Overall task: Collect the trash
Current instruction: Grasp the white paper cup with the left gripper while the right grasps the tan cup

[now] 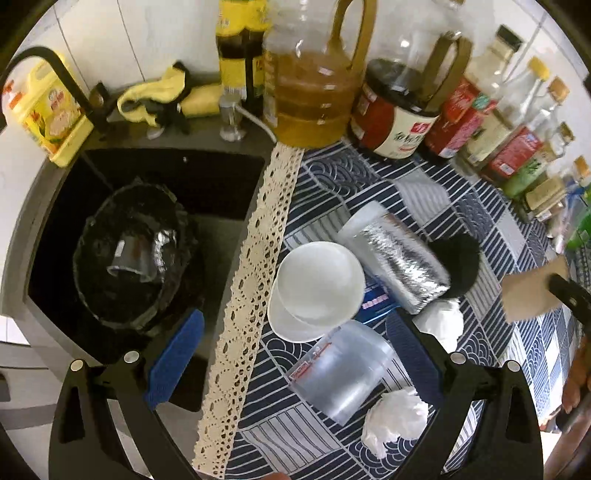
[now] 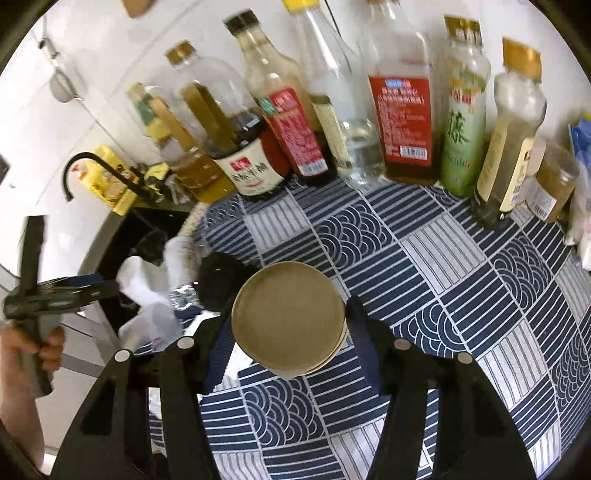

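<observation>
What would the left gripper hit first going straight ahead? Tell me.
Most likely the clear plastic cup lying on its side between the open left gripper fingers, with the white bowls just beyond. Depth is hard to judge, so the tablecloth beside it is possible.

A blue-and-white patterned cloth [image 1: 491, 218] with a lace edge [image 1: 251, 266] covered the counter — on it lay white bowls [image 1: 317, 284], a foil roll [image 1: 399, 266], a clear cup [image 1: 343, 373], crumpled tissues [image 1: 395, 417] — bottles [image 2: 402, 107] lined the back.

Home kitchen: dark sink [image 1: 221, 177] with black faucet [image 1: 55, 70], white tiled wall [image 1: 129, 33], row of oil and sauce bottles [image 2: 402, 110] along the desk, patterned blue cloth [image 2: 424, 266], yellow rag [image 1: 159, 96] beside the sink.
</observation>
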`<state>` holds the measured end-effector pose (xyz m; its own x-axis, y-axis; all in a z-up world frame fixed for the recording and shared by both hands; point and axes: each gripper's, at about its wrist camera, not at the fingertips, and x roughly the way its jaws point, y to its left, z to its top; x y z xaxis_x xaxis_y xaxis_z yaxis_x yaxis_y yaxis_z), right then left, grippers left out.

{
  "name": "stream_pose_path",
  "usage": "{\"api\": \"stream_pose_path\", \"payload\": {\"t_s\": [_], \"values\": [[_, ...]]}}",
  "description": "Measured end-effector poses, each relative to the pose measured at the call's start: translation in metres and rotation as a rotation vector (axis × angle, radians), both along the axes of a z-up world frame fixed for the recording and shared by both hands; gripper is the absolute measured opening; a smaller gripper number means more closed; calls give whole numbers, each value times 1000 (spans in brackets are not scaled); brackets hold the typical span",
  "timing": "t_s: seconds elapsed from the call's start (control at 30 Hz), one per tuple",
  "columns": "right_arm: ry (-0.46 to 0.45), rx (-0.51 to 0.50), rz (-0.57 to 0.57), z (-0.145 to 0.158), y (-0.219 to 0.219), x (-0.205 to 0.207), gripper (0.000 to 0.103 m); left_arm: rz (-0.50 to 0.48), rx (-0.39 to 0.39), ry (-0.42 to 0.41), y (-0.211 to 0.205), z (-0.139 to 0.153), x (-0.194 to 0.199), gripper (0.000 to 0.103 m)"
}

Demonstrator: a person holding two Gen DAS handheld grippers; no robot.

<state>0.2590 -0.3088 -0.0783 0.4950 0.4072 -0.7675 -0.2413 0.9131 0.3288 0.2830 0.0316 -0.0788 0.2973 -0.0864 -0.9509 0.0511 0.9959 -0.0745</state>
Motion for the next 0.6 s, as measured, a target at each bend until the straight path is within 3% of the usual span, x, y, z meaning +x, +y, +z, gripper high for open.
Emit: {"api": "stream_pose_path", "payload": {"t_s": [0.13, 0.27, 0.33, 0.4, 0.47, 0.6], "values": [[-18, 14, -7, 8, -3, -13, 58, -11, 9, 36, -7, -18, 9, 96], [-38, 39, -2, 10, -13, -34, 58, -11, 24, 12, -15, -27, 16, 94], [-27, 90, 8, 7, -17, -37, 58, -15, 11, 11, -17, -29, 16, 89], [-33, 114, 16, 7, -17, -39, 58, -23, 13, 26, -19, -34, 17, 64], [-56, 125, 26, 10, -17, -42, 58, -10, 16, 24, -18, -37, 18, 59], [-49, 167, 38, 9, -19, -44, 58, -7, 16, 4, -17, -34, 17, 59]]}}
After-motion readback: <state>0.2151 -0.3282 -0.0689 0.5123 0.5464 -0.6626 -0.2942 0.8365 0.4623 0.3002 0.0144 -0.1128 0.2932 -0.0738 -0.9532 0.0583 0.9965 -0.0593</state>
